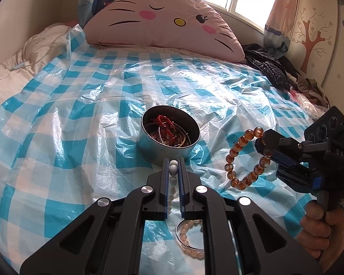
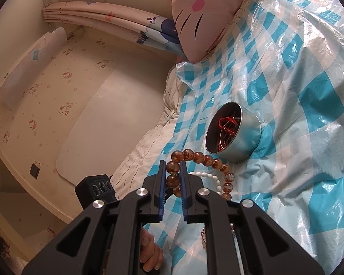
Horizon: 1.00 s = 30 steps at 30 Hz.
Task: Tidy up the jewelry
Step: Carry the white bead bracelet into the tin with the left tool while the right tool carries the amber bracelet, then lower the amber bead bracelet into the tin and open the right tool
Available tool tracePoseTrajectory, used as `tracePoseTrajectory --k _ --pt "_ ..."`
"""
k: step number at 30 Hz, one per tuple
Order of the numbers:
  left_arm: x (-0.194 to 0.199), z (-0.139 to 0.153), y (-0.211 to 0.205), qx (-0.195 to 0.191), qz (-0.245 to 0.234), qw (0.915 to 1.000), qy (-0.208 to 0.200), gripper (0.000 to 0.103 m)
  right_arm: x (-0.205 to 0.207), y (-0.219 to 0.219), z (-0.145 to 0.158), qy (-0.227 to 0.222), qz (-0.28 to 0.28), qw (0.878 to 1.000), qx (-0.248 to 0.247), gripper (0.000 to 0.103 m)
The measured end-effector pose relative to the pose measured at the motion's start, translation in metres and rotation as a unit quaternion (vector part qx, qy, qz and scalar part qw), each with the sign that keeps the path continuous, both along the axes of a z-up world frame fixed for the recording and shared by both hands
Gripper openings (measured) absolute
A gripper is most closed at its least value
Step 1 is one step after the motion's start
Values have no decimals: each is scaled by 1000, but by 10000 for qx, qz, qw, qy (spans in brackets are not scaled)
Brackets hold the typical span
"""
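Checked plastic sheet over the bed. My left gripper pinches the white bracelet just short of the tin; my right gripper clamps the amber bracelet beside it. Both look ready to drop: carry each over the rim, then release. "DAS" shows on the right gripper's body.

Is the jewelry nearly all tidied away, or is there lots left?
Partly. The round tin already holds red cord and bangles. The left hand-held gripper grips a white bead bracelet, the right an amber one. A pale bead bracelet and silver bangle remain out.
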State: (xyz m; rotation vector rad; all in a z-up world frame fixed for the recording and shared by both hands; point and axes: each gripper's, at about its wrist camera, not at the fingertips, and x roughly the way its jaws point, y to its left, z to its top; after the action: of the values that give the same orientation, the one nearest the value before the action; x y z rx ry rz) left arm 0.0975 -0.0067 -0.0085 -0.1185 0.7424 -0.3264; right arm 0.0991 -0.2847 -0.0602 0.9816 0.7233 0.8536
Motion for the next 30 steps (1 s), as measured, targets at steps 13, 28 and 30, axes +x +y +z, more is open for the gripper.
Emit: tracePoseTrajectory --k 13,28,30 --pt "33 33 -22 -481 -283 9984 -103 7 3 -9 -1 23 -146 9991 394 13" --pt "107 -10 -15 -112 553 9965 622 9 12 8 -13 713 -391 9758 -2029 28" --pt "99 -8 -9 -61 674 9961 565 22 15 22 -18 776 -332 9601 -2667 31"
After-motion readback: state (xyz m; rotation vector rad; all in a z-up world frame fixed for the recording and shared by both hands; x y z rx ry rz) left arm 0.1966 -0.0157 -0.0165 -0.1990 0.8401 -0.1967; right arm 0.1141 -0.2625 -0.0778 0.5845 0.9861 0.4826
